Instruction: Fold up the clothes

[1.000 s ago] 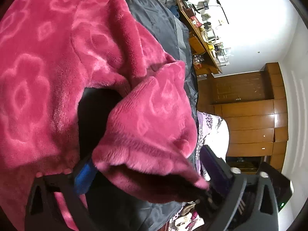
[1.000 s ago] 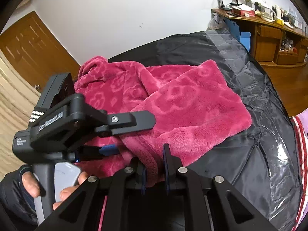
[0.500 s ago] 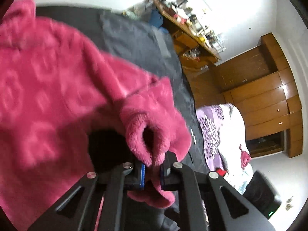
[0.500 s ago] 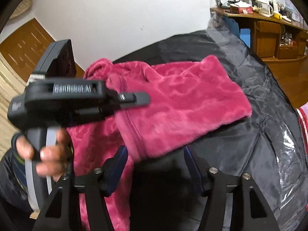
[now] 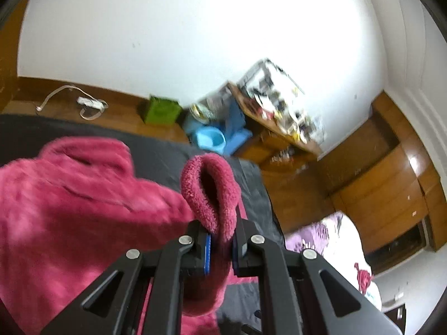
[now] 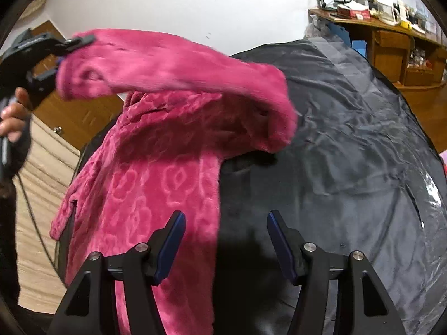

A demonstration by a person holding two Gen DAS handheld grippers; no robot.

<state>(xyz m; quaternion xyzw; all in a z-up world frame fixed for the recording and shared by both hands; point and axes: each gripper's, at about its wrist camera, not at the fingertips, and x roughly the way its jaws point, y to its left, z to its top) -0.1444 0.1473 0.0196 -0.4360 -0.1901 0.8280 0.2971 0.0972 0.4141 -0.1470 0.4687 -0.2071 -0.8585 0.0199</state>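
Clamping the pink fleece garment (image 6: 156, 173)'s lifted corner, the left gripper (image 5: 220, 247) was nearer; the right gripper (image 6: 226, 240) gaped empty beside its edge.

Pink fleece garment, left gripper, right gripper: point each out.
pink fleece garment (image 6: 156, 167), right wrist view, patterned body.
left gripper (image 5: 220, 247), left wrist view, between fingertips.
right gripper (image 6: 226, 247), right wrist view, between fingertips.

Robe (image 6: 156, 184) lies on the sheet's (image 6: 349, 145) left part — desk (image 6: 391, 36) behind, seemingly right.
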